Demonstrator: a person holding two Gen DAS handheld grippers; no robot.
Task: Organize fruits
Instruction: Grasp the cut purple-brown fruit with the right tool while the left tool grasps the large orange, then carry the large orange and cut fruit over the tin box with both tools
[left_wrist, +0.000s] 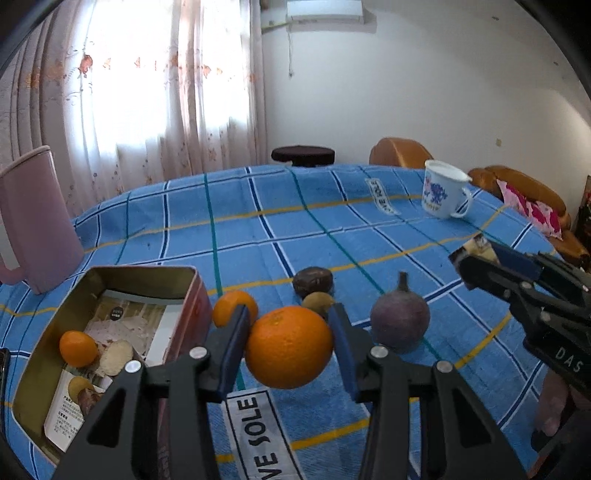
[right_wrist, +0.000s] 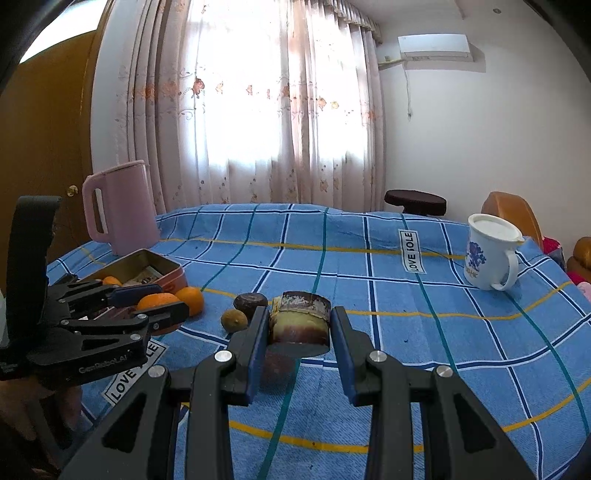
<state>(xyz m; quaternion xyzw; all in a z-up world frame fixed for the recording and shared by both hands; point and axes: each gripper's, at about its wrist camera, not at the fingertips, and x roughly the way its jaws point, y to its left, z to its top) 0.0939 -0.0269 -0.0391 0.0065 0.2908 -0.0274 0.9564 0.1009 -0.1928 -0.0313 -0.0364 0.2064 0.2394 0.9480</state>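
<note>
- Orange (left_wrist: 289, 346): I pinch it in my left gripper (left_wrist: 291, 339), a blue pad pressed on each side, and it hangs clear of the cloth (left_wrist: 258, 229) near the table's near edge.
- Tin (left_wrist: 110, 280): it sits open just left of that orange, toward the table's left edge; inside lie a small orange (left_wrist: 78, 353), a pale piece of fruit and printed paper.
- Second orange (left_wrist: 233, 308): it rests on the cloth against the tin's right wall, behind my left finger.
- Brown fruit (left_wrist: 313, 280) and a small greenish one (left_wrist: 317, 301): they lie touching, just beyond the held orange.
- Purple fruit (left_wrist: 400, 319): it stands stem up on the cloth, to the right of my left gripper.
- Right gripper (right_wrist: 298, 328): its jaws are pinching a small round brown-and-cream block (right_wrist: 299, 321), lifted above the cloth.
- Pink kettle (right_wrist: 122, 206): at the far left edge, behind the tin.
- Mug (right_wrist: 491, 254): white with blue flowers, near the far right edge, well apart from the fruit.
</note>
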